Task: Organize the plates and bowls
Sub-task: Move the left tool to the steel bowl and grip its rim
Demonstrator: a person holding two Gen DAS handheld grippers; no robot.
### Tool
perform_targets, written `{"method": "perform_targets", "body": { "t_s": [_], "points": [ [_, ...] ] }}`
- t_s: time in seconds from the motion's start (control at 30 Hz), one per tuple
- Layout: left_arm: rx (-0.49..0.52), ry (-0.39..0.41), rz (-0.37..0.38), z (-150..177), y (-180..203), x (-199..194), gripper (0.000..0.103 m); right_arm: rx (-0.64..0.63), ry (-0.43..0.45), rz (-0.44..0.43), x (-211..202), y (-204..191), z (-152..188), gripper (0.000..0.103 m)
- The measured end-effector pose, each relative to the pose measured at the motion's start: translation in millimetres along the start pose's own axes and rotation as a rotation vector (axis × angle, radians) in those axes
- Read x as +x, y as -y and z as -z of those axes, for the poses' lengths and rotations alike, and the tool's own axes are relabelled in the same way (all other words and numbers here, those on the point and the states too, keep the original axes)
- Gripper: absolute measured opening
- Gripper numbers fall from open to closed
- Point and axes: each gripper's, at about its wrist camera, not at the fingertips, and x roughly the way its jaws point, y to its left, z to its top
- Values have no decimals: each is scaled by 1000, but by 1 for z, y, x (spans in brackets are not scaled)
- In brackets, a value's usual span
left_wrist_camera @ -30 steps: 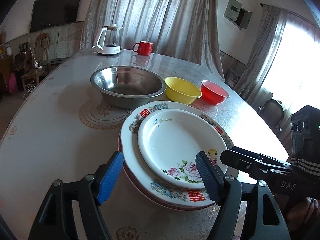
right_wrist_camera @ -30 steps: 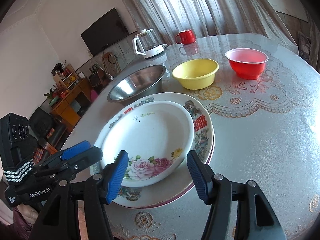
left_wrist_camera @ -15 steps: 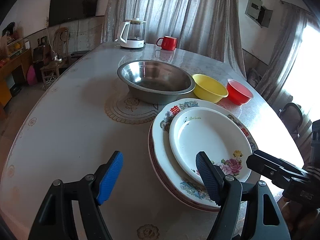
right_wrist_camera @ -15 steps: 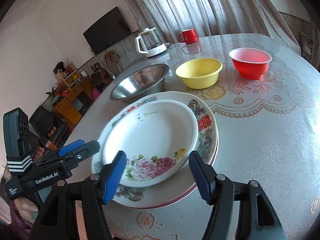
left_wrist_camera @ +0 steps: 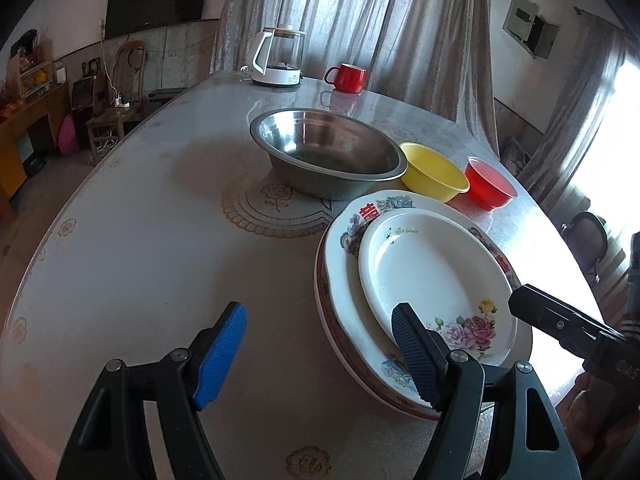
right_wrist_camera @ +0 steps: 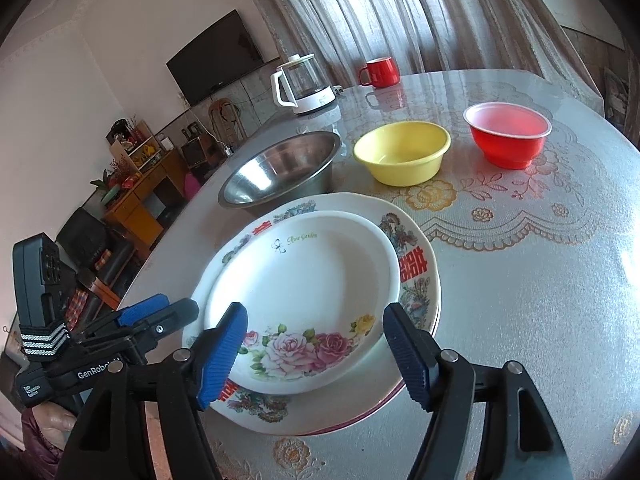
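While the plates already sit stacked near the front edge of the round table (right_wrist_camera: 540, 300), both grippers hover empty just short of that stack. The right gripper (right_wrist_camera: 314, 354), nearest the stack's front rim, has its blue-padded jaws apart and opening, with the rose-patterned plate (right_wrist_camera: 304, 292) seen between them but not touched. The left gripper (left_wrist_camera: 318, 354) hangs to the left of the stack, jaws apart, nothing between them but tabletop.

The rose-patterned plate lies on top of a larger plate with red characters (right_wrist_camera: 416, 264), and a further red-rimmed edge shows beneath, so the stack holds at least two plates, possibly three.

Just behind the stack stands a wide steel bowl (right_wrist_camera: 280, 168), close to its back rim; whether they touch is unclear. Behind and to the right of the stack sits a yellow bowl (right_wrist_camera: 402, 152), and farther right a red bowl (right_wrist_camera: 508, 134), each apart from the others. Far behind the stack, at the table's far edge, are a glass kettle (right_wrist_camera: 304, 84) and a red mug (right_wrist_camera: 380, 71).

The plates look done; the three bowls remain unnested, likely the next job.
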Motion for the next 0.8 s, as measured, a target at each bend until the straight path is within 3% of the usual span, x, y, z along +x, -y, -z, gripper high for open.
{"method": "perform_targets", "body": {
  "t_s": [0.37, 0.8],
  "points": [
    [-78, 3, 10, -15, -26, 3, 76, -21, -16, -32, 13, -5, -18, 72],
    [-130, 27, -19, -58, -51, 20, 75, -15, -31, -99, 48, -12, -78, 72]
  ]
}}
